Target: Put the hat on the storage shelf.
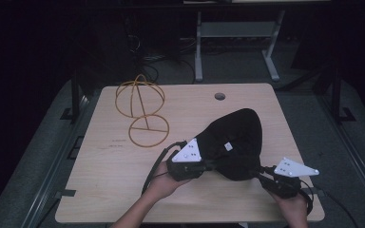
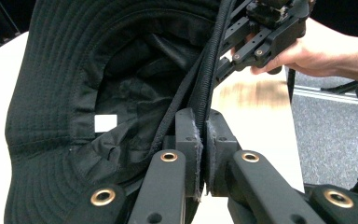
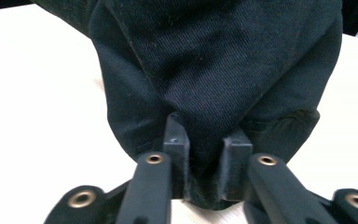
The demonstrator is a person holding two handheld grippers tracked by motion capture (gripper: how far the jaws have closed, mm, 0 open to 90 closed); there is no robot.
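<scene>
Wire stand [image 1: 141,110] (gold) beyond black hat [image 1: 235,137]

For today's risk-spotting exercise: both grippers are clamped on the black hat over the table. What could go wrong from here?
1. The left gripper pinches just the thin brim edge of the black hat; a tug might slip it free.
2. The right gripper bunches thick fabric, so its grip may be uneven.
3. The wire hat stand sits nearby; a wide swing could topple it.
</scene>
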